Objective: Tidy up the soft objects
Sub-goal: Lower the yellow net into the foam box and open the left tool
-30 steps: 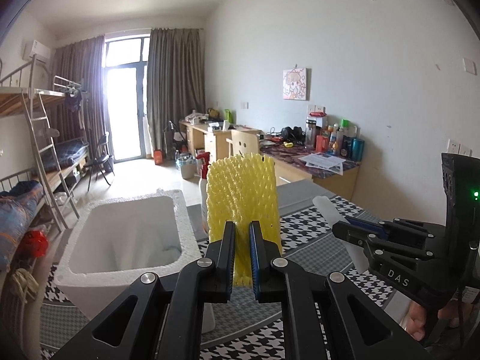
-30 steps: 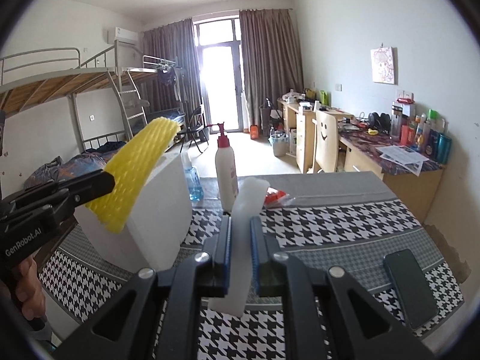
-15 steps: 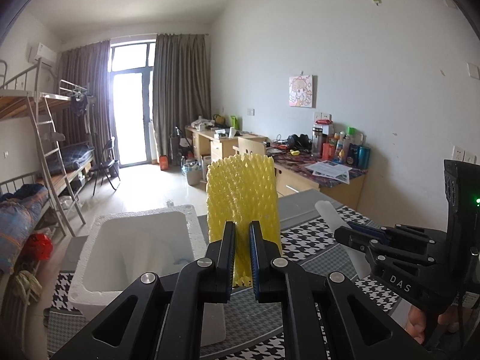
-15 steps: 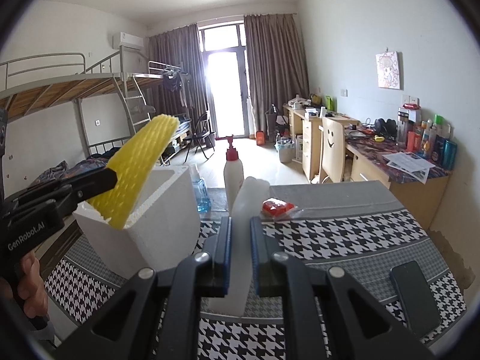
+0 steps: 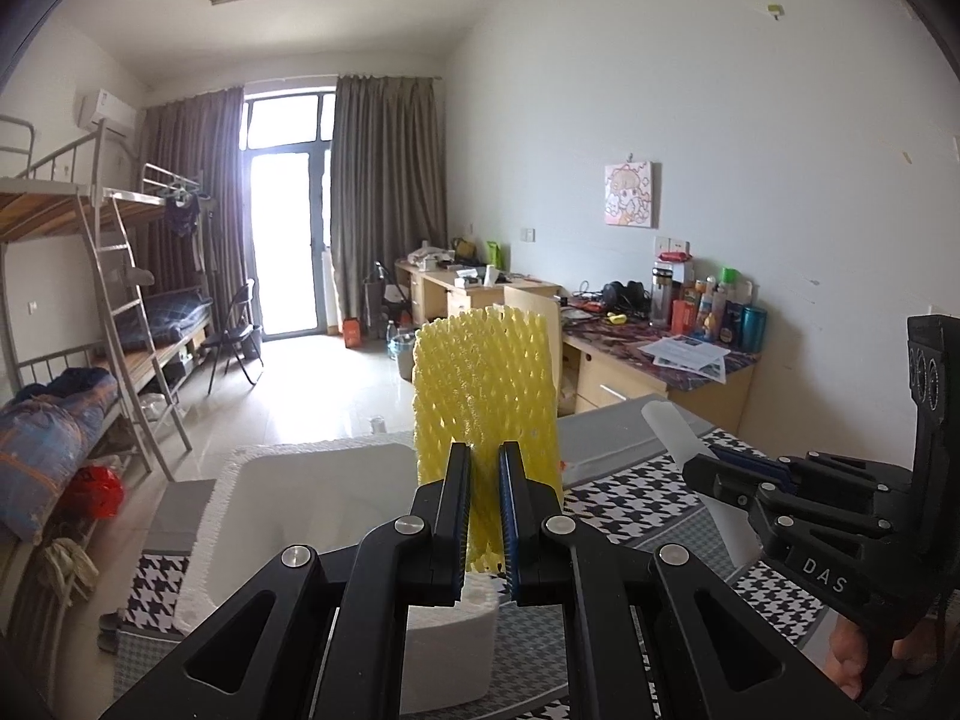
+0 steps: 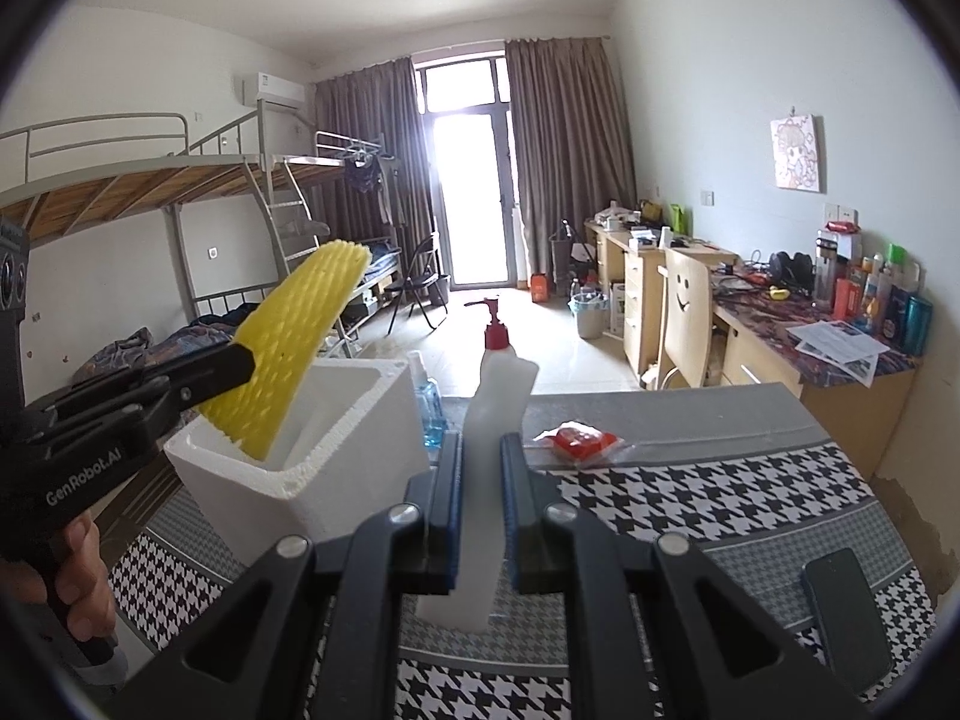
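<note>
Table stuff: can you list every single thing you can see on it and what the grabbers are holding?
foam net: 1, yellow, lower end inside the box
foam box: 1, white, table's left part
foam sheet: 1, white, held above the table
pump bottle: 1, red top, behind the sheet
spray bottle: 1, blue, beside the box
packet: 1, red, table's far side
phone: 1, dark, table's right edge
tablecloth: 1, black-white houndstooth
left gripper: shut on foam net
right gripper: shut on foam sheet

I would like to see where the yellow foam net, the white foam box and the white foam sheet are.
yellow foam net (image 5: 486, 384), left wrist view, middle of its mesh.
white foam box (image 6: 360, 438), right wrist view, outer side wall.
white foam sheet (image 6: 501, 396), right wrist view, upper part.
</note>
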Demonstrator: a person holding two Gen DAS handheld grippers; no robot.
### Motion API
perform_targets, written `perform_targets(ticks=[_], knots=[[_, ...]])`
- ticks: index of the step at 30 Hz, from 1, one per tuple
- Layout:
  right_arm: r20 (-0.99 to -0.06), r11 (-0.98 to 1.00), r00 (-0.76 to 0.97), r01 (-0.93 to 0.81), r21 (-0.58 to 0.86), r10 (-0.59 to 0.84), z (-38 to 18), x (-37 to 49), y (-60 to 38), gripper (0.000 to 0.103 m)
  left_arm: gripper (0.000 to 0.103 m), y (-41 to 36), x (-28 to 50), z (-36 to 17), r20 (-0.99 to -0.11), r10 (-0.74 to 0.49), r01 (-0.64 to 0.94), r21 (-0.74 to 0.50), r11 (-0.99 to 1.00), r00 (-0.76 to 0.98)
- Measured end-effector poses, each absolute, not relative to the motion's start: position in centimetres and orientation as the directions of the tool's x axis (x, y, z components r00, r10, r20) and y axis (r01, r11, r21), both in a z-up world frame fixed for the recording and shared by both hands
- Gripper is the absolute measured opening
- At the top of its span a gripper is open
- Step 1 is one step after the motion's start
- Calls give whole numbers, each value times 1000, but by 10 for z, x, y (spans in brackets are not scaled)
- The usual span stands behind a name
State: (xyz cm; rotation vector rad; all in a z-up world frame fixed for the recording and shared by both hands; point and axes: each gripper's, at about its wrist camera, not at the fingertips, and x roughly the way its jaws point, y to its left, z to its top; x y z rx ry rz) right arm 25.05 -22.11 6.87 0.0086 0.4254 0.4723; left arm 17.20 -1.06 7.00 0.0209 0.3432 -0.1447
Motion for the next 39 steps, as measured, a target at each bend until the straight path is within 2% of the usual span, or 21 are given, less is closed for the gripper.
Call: perform_targets(ticks=[22,39], knots=[[-385,834,749,-539,118,539,75,264,-184,15,10,19,188,71,-342,-31,30,-9,1000,939],[-415,784,688,-612,109,595,77,272,-145,15,10,37,199,63,-378,53,-59,-3,998,924]])
